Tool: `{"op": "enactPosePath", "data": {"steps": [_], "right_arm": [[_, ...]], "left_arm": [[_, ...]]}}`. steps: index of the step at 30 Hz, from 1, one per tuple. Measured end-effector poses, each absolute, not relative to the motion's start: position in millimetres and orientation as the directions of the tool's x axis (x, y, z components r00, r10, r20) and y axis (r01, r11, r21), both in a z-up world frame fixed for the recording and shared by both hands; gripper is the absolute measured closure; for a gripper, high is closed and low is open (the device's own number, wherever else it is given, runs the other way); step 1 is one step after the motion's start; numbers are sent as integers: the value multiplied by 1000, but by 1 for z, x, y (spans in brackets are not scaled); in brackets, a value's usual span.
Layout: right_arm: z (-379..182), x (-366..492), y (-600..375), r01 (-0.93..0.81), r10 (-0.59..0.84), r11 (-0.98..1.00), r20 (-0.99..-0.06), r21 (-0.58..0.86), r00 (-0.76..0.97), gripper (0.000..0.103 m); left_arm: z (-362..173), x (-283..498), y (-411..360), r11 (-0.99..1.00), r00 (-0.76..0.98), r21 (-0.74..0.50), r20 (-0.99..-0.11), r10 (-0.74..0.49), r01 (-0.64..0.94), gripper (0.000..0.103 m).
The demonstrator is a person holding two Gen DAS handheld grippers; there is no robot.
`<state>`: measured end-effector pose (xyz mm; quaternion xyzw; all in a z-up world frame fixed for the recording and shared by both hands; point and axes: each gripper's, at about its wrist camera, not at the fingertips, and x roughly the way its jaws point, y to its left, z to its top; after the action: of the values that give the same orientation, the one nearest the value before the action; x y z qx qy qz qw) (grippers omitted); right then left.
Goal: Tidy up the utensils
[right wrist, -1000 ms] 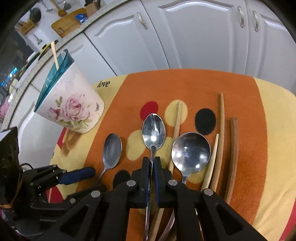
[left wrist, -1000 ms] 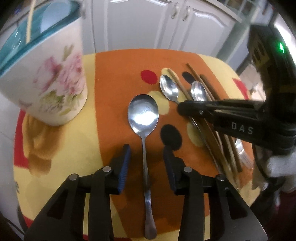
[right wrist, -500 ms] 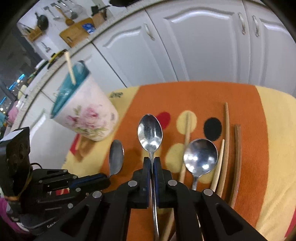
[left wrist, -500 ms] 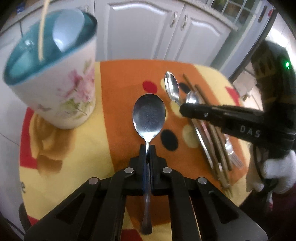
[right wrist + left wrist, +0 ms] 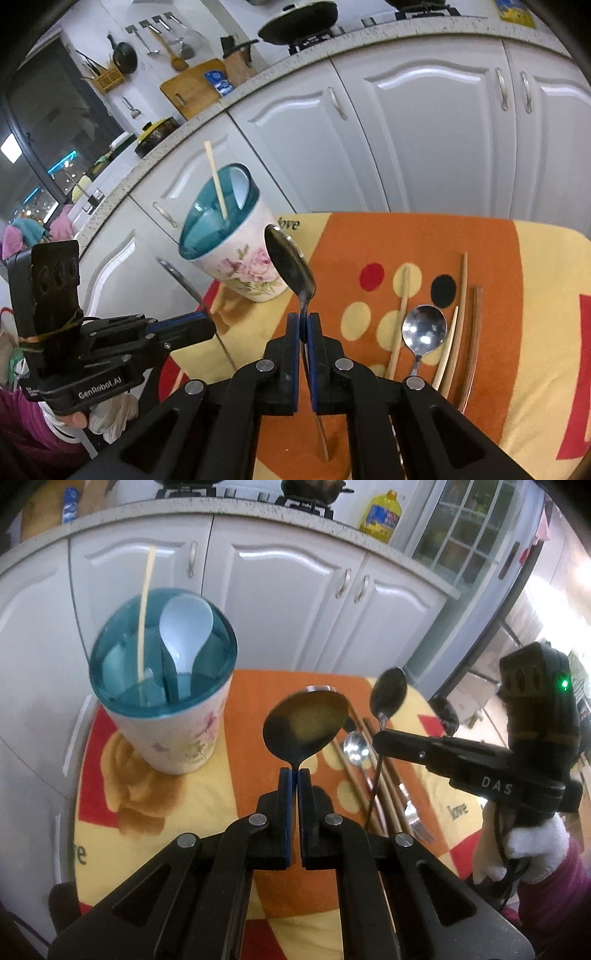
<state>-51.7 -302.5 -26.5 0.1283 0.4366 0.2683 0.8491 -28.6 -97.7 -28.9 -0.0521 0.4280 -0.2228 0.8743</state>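
**Both spoons lifted off the cloth**

White kitchen cabinets (image 5: pixel 288 602) stand behind a small table under an orange and yellow cloth (image 5: pixel 243 716). A second ago the left gripper (image 5: pixel 294 775) stood open astride the large spoon (image 5: pixel 306 728) lying flat; now its jaws are clenched on the spoon's neck and the bowl hangs above the cloth, just right of the flowered cup (image 5: pixel 166 686). The right gripper (image 5: pixel 303 320), clamped then as now on the narrower spoon (image 5: pixel 291 266), has risen too, so that spoon stands tilted in the air near the cup. A third spoon (image 5: pixel 423 328) and the wooden chopsticks (image 5: pixel 461 295) lie where they were on the cloth.
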Motion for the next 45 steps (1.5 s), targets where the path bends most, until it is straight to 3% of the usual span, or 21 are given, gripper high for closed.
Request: {"op": "enactPosePath", "data": {"steps": [14,25,27,29,33,36,45], "right_arm": [[30,-54,-293,-407,562,827,-612,389,556,101],[33,-56,-311,-376,534,845,-616,380,579,101],[34,-57,-318,-364,528,849,-613,382,587,101],[35,-58,-326,-348,515,857,-613,380,600,101],[37,-60,-343,-314,494,868,-609,385,621,101],[37,-61,-356,-291,481,874,-606,390,634,101],[35,-64,-378,-263,482,868,-588,421,650,101]], "left_arm": [[16,-30,-91,887,611,-305,-644,-461,348,103],[-12,-36,-110,862,524,-304,-695,-492,406,103],[-23,-37,-121,846,489,-308,-708,-510,435,100],[-39,-32,-132,836,432,-323,-740,-516,444,87],[-71,-16,-146,816,315,-440,-768,-558,374,79],[-86,-4,-156,802,268,-517,-761,-590,299,65],[-114,26,-183,844,219,-520,-815,-537,134,64]]}}
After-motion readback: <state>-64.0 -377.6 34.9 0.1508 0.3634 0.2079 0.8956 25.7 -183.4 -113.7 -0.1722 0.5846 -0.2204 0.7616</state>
